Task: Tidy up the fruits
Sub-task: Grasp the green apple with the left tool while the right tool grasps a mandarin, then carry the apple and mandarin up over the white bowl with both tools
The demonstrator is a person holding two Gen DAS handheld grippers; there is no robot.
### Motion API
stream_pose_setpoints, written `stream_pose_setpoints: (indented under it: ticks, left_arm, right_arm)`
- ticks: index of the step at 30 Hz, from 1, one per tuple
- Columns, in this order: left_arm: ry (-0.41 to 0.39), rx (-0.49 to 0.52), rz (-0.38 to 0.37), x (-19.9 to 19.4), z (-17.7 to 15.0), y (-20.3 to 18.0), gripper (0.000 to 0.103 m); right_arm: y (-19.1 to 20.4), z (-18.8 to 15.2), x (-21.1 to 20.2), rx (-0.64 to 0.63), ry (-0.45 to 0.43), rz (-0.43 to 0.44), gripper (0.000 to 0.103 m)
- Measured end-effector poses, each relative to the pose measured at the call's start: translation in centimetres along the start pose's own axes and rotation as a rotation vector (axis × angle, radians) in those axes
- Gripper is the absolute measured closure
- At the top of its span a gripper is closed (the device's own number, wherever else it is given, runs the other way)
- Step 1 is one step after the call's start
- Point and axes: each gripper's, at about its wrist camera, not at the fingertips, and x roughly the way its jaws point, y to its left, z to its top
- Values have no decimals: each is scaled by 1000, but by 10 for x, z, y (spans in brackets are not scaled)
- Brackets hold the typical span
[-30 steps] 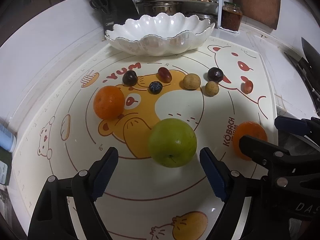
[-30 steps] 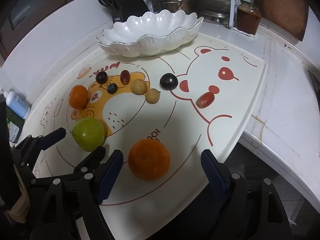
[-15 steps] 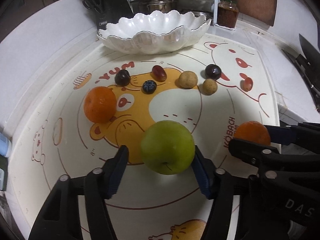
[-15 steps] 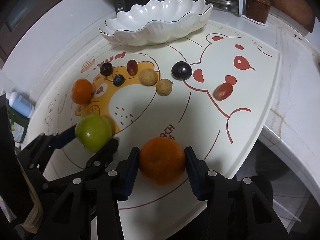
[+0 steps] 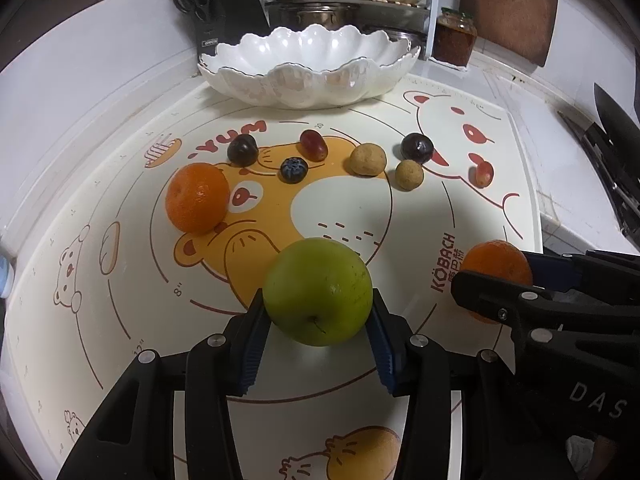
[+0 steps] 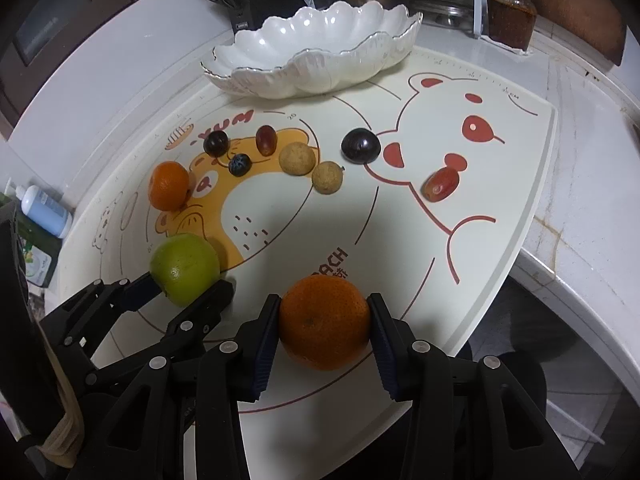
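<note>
Now both claws just closed from wide apart — left claw (image 5: pixel 318 340) gripping green apple (image 5: pixel 318 291), right claw (image 6: pixel 324 340) gripping orange (image 6: pixel 324 322).

The light is dim and warm, coming from overhead and a bit behind, so the near half of the mat (image 5: pixel 120 184) sits in broad soft shadow while its far half stays brighter. In the right wrist view that shadow falls as a big grey wedge across the mat's middle. The white bowl (image 5: pixel 308 80) catches small glossy highlights on its scalloped rim, and the green apple (image 5: pixel 318 292) shows a faint sheen on top. Both views bulge like a fishbowl: the counter edge (image 6: pixel 580 288) curves hard and the corners go black. The middle is fairly sharp; the back shelf and edges look soft and grainy.
</note>
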Motion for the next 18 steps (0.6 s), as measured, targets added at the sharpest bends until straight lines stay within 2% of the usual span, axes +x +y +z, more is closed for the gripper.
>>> stream_pose_setpoints:
  ticks: [18]
  left_arm:
    - [-74, -19, 32, -32, 15, -2, 57]
  right_arm:
    - [-9, 5, -29, -5, -92, -9, 59]
